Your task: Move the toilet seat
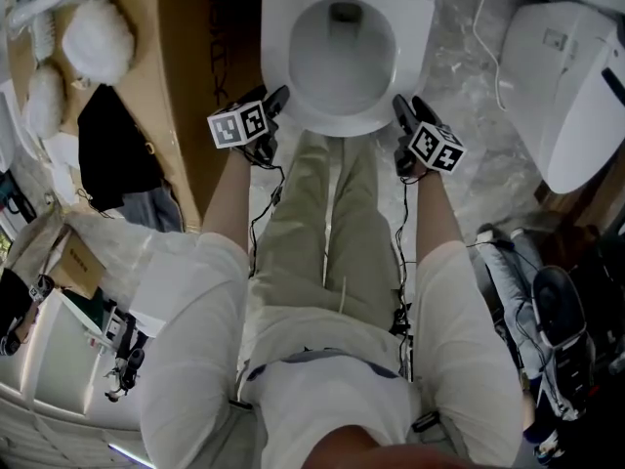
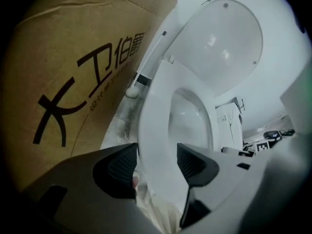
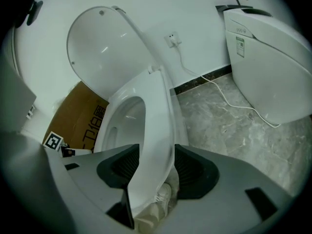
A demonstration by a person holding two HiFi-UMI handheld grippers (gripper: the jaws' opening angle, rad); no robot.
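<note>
A grey marbled floor (image 1: 459, 62) carries a white toilet (image 1: 281, 62) in the middle, a brown cardboard box (image 1: 181, 37) standing just beside it on one side, a second white toilet (image 1: 571, 96) well apart on the other – and a thin white cable (image 3: 244, 107) trailing loose between the two toilets.

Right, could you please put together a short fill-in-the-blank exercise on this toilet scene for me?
1. The front rim of the toilet ___ stands between the jaws of both the left gripper and the right gripper.
2. The lid is tipped ___, not down.
3. The cardboard box stands on the person's ___.
4. The second toilet stands on the person's ___.

Missing words: seat; up; left; right.
</note>
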